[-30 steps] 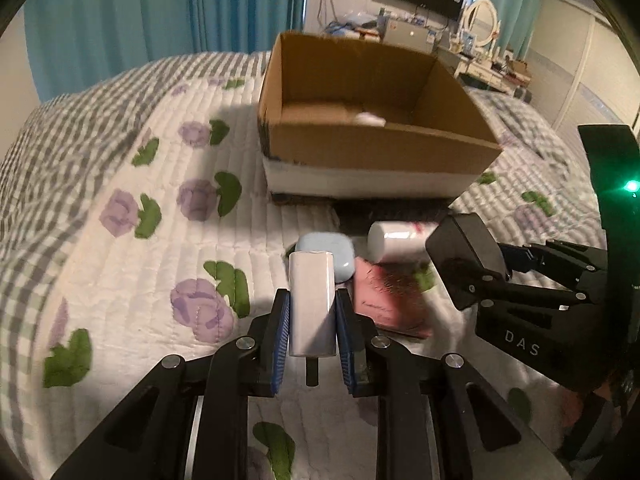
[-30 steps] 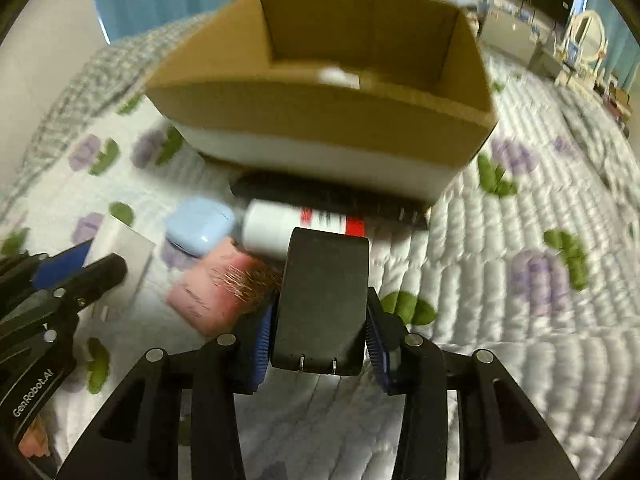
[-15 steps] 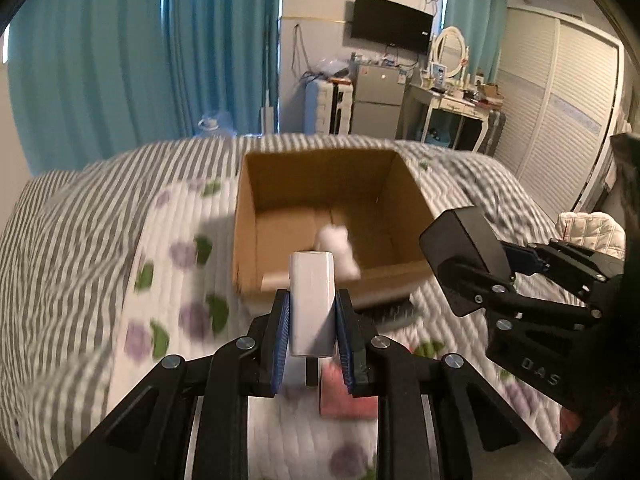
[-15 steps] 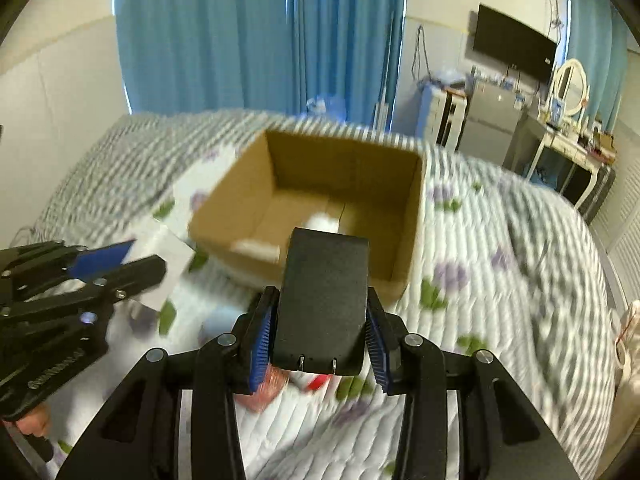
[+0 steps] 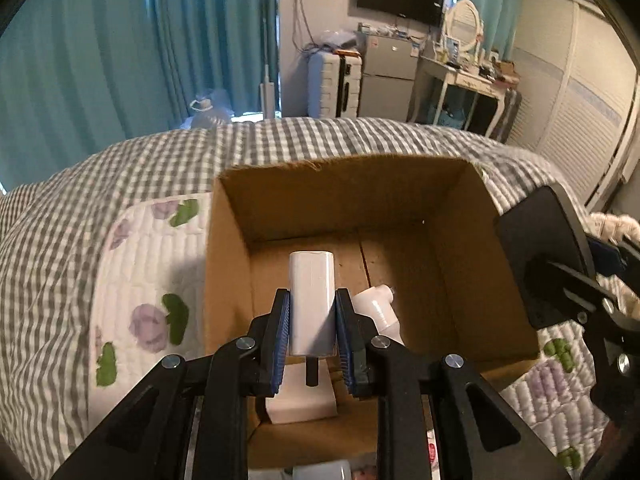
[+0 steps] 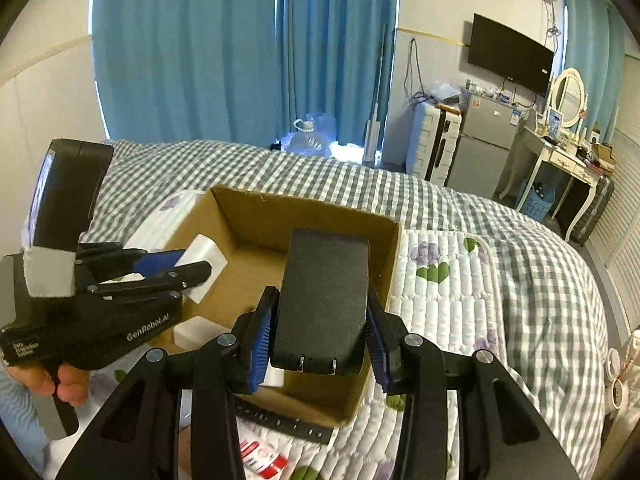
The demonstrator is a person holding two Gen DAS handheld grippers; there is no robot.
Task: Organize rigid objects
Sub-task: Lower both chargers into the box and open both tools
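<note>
An open cardboard box [image 5: 228,280] stands on the bed. My left gripper [image 5: 312,300] is shut on a white rectangular block [image 5: 311,280] and holds it over the box's near left part. On the box floor lie a white bottle [image 5: 378,308] and a white slab [image 5: 304,404]. My right gripper [image 6: 322,298] is shut on a black charger [image 6: 324,280], prongs toward the camera, over the box's [image 6: 384,264] near right part. In the right wrist view the left gripper [image 6: 196,262] and its white block [image 6: 208,252] show at the left, held by a hand [image 6: 60,384].
A black power strip [image 6: 280,420] and a red-and-white bottle [image 6: 260,458] lie on the floral quilt [image 6: 448,300] in front of the box. Beyond the bed are blue curtains [image 6: 240,40], a grey fridge [image 6: 486,144] and a white dressing table [image 6: 560,160].
Both grippers have risen from the quilt and moved forward over the box, each still carrying its block. The objects on the quilt have dropped below them.
</note>
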